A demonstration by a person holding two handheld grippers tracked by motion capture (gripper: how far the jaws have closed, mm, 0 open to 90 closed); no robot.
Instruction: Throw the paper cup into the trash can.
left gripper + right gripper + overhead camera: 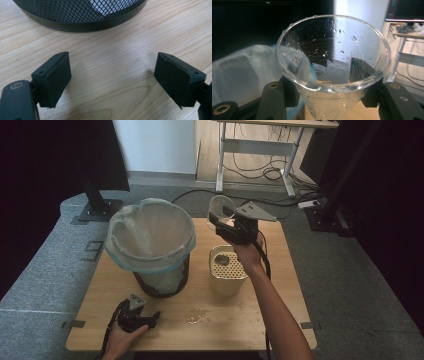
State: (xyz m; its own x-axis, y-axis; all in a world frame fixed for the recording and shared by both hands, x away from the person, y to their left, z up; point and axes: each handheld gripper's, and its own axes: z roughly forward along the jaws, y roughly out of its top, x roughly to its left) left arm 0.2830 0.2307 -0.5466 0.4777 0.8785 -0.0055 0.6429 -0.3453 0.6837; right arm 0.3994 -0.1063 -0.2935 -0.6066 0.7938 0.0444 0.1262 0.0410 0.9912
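We held the clear plastic cup point(332, 67) clamped between the jaws of the right gripper point(223, 220), raised above the worktop point(270, 315) between the lined mesh bin point(151, 245) and the cream strainer pot point(227, 270). Droplets clung inside the cup, so we judged it best to keep a firm but gentle squeeze, carry it fully over the bin's mouth and let go only there. The left gripper point(145, 317) rested on the worktop near the bin's base, jaws wide apart and empty. A small wet patch point(196, 315) marked the pale wood; grey carpet point(45, 270) and a desk frame point(255, 155) lay beyond.
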